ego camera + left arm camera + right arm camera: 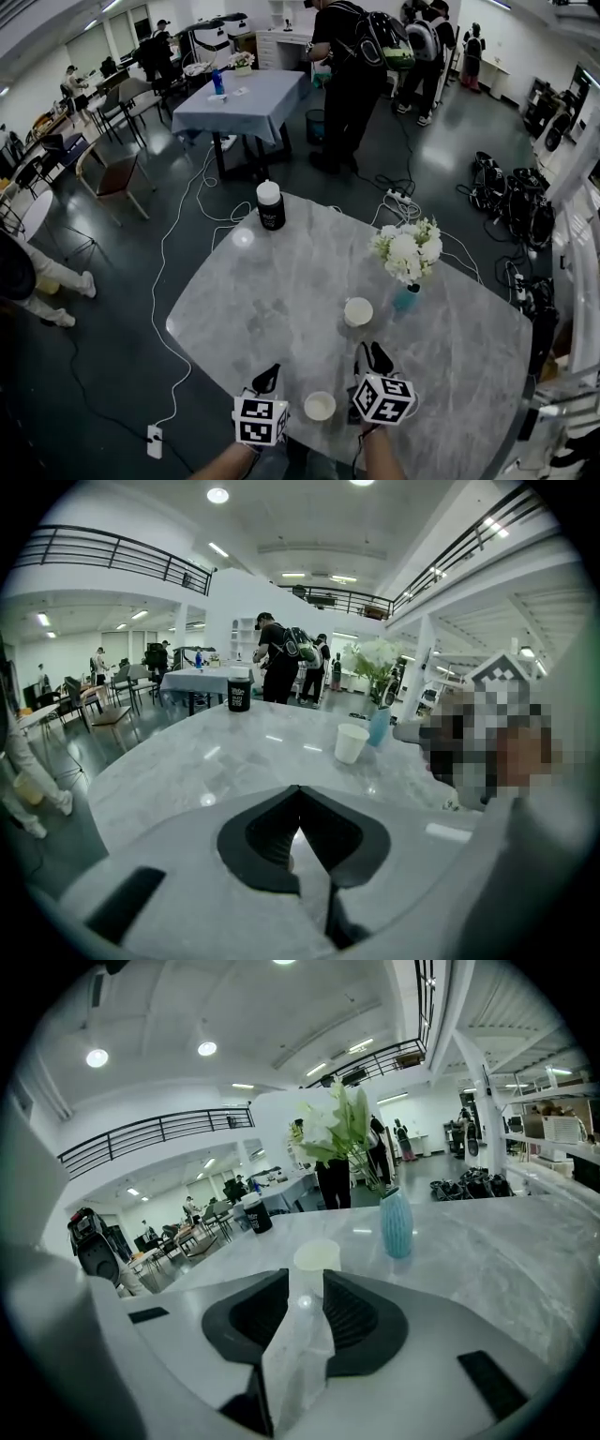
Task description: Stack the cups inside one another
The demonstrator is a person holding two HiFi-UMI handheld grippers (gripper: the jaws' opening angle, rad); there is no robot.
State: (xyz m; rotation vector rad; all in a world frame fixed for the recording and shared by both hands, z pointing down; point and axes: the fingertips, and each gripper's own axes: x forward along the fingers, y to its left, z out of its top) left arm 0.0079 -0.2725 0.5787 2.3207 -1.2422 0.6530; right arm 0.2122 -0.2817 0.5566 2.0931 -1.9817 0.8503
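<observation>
Marble tabletop [281, 309], two paper cups [358, 311] [320, 405] — dark glossy floor [112, 356] around

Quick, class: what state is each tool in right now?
Left tool: closed, empty.
Right tool: open, empty; a cup stands just ahead.

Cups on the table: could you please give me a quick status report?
Left tongs shut, empty. Right tongs open, far cup ahead, ungripped. Near cup separate, unstacked. Vase beside far cup.
</observation>
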